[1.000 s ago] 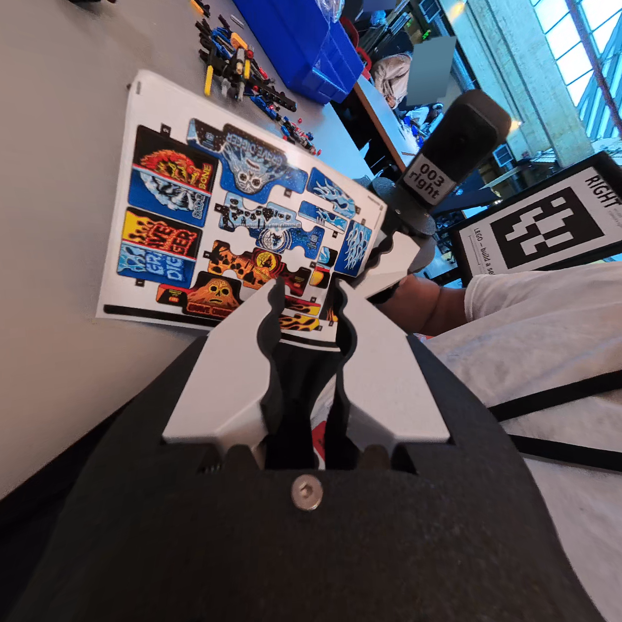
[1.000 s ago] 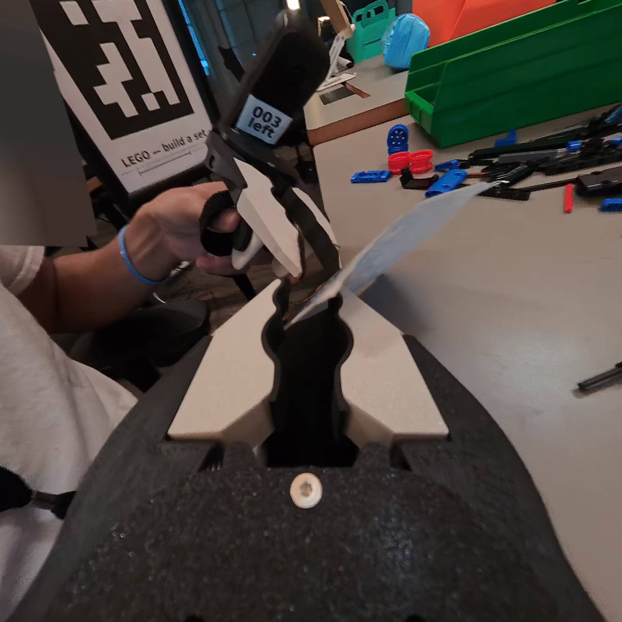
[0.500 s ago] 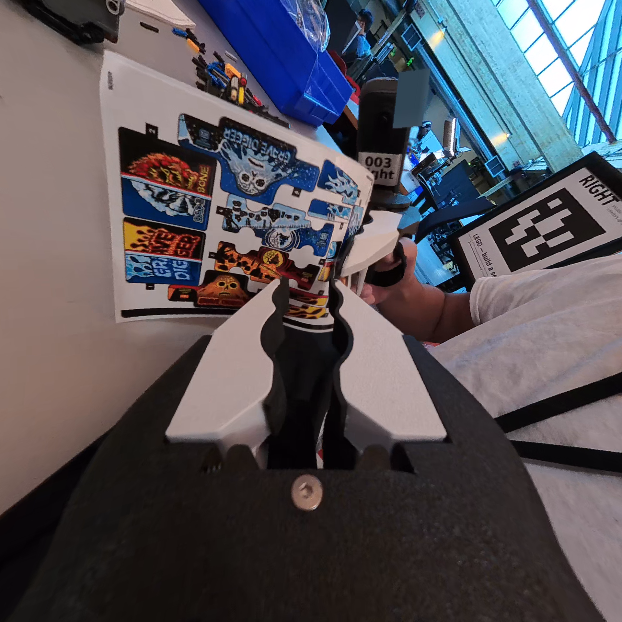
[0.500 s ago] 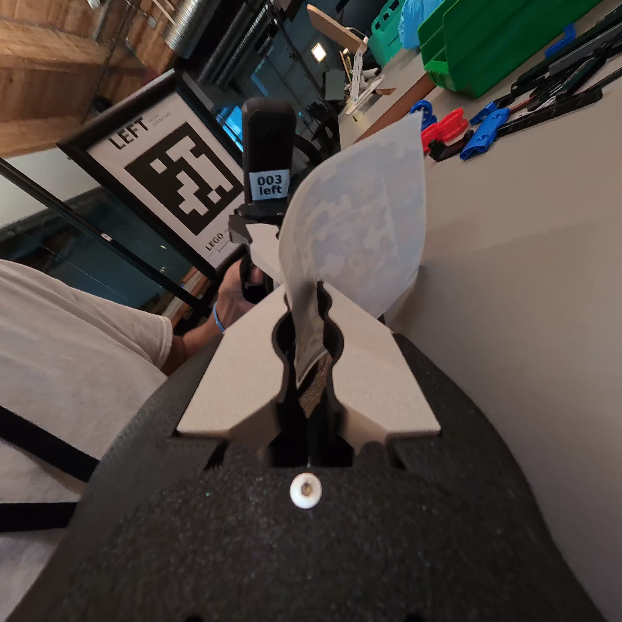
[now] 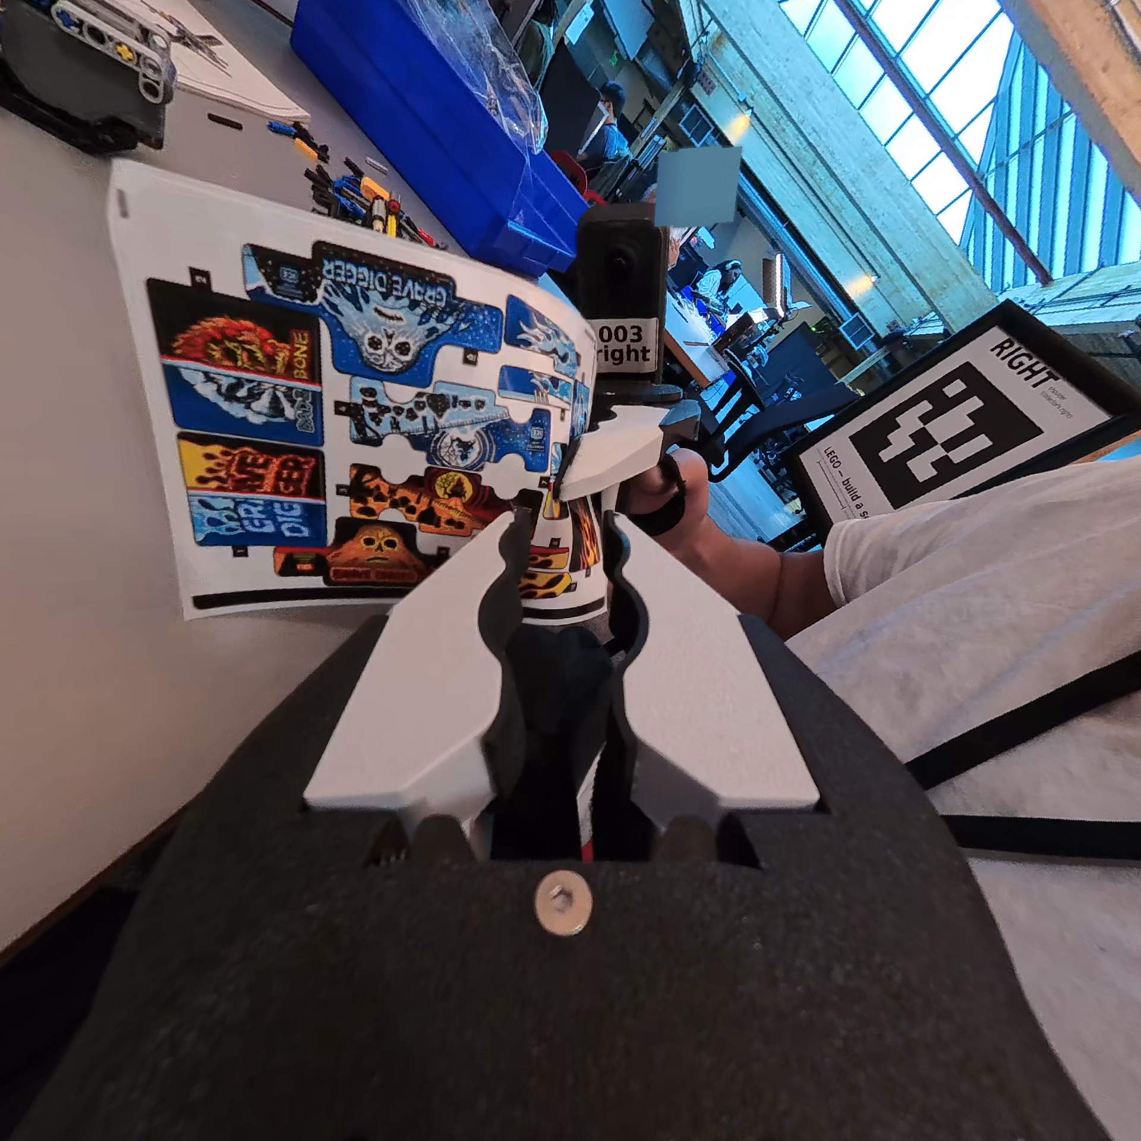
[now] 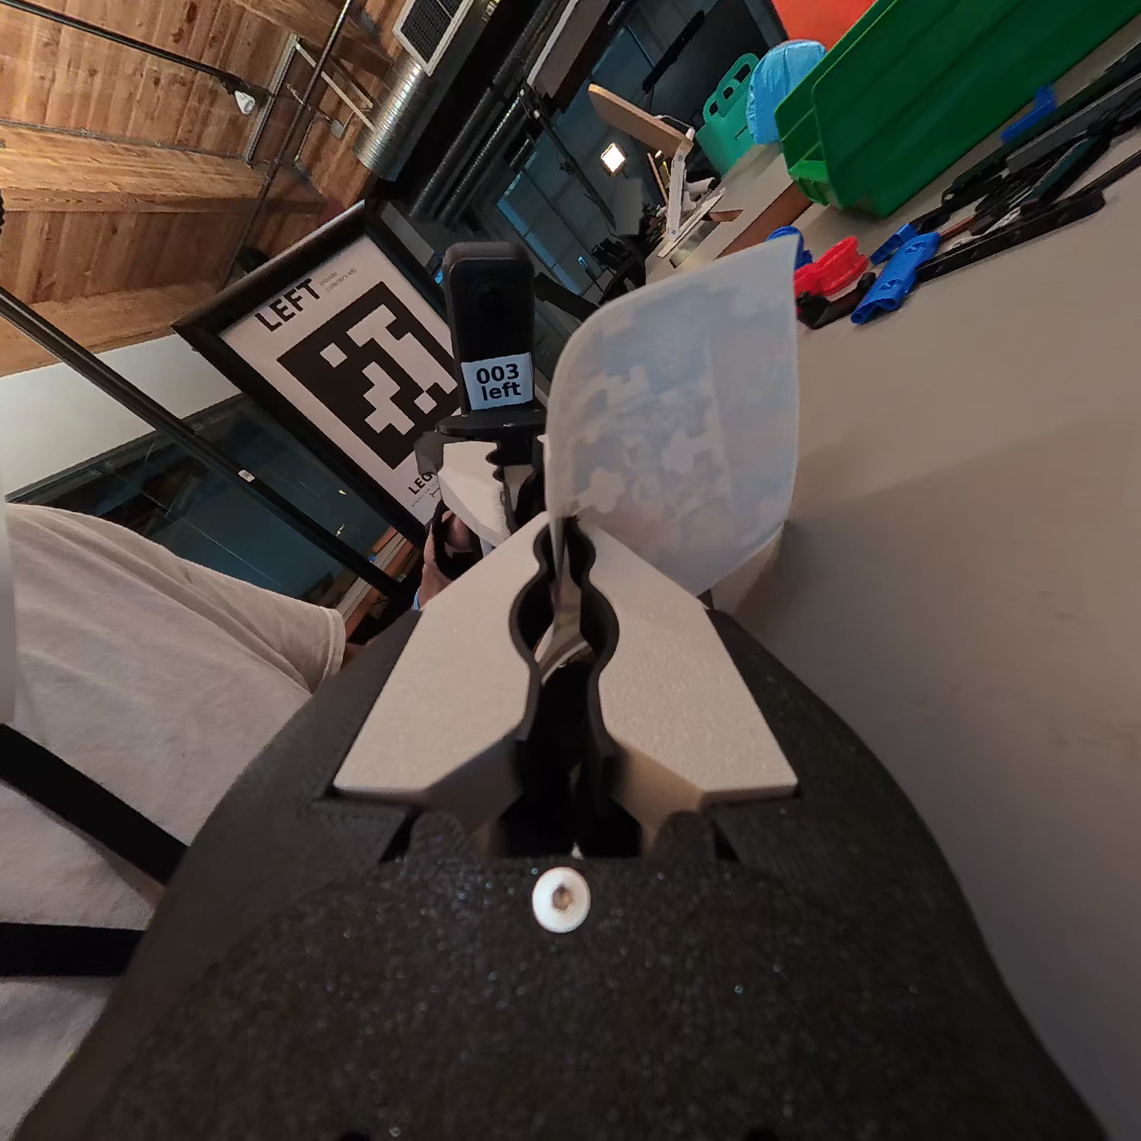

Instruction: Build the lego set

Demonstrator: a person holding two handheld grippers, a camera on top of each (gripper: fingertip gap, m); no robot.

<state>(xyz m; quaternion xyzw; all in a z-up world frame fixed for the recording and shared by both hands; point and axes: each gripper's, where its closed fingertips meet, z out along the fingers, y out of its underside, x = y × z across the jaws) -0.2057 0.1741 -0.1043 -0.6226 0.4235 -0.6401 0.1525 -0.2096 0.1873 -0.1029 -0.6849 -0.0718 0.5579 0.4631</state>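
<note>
A printed sticker sheet [image 5: 370,401] with blue, orange and yellow decals lies partly on the grey table [image 5: 68,555]. Its near right edge is lifted and curled up. My right gripper [image 6: 565,531] is shut on that edge, and the sheet's pale back [image 6: 679,432] stands up in front of it. In the left wrist view the right gripper [image 5: 559,494] pinches the sheet's right edge. My left gripper [image 5: 562,525] is open, its fingertips just short of the sheet's lower edge, which shows through the gap. The left gripper [image 6: 488,494] shows behind the sheet in the right wrist view.
A blue bin [image 5: 432,123], loose small parts [image 5: 364,197] and a partly built grey model [image 5: 105,43] lie beyond the sheet. A green bin [image 6: 926,105], blue and red parts [image 6: 864,284] and black beams lie at the far right. The person's white shirt [image 5: 988,586] is beside the grippers. My left and right fingertips are right by each other.
The right gripper has closed on the sheet's edge and lifted it, so the sheet went from flat to curled upright. The left gripper stayed open below the sheet's lower edge.
</note>
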